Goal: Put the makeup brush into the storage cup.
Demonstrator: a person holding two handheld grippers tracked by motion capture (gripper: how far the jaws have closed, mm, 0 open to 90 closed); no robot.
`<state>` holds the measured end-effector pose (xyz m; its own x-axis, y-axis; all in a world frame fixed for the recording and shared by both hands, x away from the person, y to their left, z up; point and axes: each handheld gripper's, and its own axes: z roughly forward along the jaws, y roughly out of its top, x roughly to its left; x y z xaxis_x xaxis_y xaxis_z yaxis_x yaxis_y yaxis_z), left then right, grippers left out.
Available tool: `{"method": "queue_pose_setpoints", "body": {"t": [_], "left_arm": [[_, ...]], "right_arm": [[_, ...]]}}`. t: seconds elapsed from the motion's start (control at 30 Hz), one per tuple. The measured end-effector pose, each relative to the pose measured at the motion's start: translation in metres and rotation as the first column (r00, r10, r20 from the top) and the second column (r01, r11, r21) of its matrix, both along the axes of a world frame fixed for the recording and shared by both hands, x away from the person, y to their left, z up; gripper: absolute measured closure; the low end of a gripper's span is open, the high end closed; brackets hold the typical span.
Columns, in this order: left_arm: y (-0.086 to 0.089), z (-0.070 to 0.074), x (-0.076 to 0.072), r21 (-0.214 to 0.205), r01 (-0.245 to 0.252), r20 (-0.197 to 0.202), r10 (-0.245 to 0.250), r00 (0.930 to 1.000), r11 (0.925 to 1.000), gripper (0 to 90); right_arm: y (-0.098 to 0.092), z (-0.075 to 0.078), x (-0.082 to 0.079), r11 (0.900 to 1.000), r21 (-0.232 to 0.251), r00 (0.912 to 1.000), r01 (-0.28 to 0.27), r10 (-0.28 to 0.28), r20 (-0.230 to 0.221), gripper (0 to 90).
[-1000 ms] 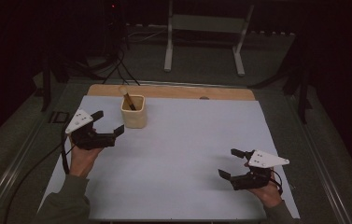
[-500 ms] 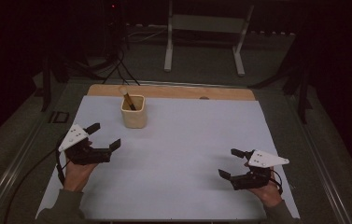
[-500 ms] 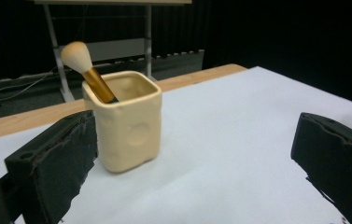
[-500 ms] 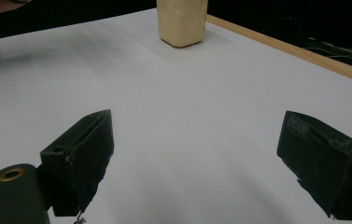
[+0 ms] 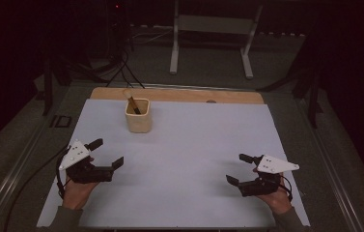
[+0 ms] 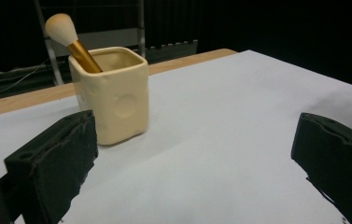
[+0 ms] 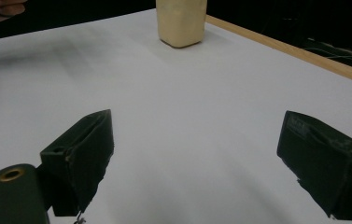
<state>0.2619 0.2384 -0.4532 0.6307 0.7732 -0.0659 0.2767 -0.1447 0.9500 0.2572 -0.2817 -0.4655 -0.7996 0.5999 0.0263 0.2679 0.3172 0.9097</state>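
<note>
A cream square cup (image 5: pixel 137 115) stands upright on the white sheet (image 5: pixel 189 145) toward the back left, with a gold-handled makeup brush (image 5: pixel 133 103) leaning in it, bristles up. In the left gripper view the cup (image 6: pixel 112 94) and brush (image 6: pixel 68 36) sit ahead and to the left of the jaws. My left gripper (image 5: pixel 106 152) is open and holds nothing, at the front left, well short of the cup. My right gripper (image 5: pixel 239 168) is open and holds nothing at the front right. In the right gripper view the cup (image 7: pixel 181 21) stands far ahead.
A wooden board edge (image 5: pixel 179 94) shows behind the white sheet. A metal stand (image 5: pixel 208 38) and cables (image 5: pixel 121 63) lie on the dark floor beyond the table. A small dark object (image 5: pixel 62 121) sits left of the sheet.
My left gripper has drawn back from beside the cup toward the front left of the sheet. The right gripper has stayed in place.
</note>
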Motion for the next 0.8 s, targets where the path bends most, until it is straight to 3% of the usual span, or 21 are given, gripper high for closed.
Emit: {"method": "queue_pose_setpoints", "body": {"t": [0.4,0.8], "left_arm": [[0.003,-0.003,-0.013,0.012,0.010,0.028,-0.010,0.9995,0.9999,1.8],[0.015,-0.009,-0.026,0.008,-0.029,0.061,0.029,0.9977,0.9995,1.8]], "right_arm": [[-0.006,0.001,0.000,0.9997,0.022,1.0000,0.005,-0.005,0.004,10.7],[-0.017,0.000,-0.003,0.9986,0.042,0.9994,0.034,-0.034,0.007,10.6]]}}
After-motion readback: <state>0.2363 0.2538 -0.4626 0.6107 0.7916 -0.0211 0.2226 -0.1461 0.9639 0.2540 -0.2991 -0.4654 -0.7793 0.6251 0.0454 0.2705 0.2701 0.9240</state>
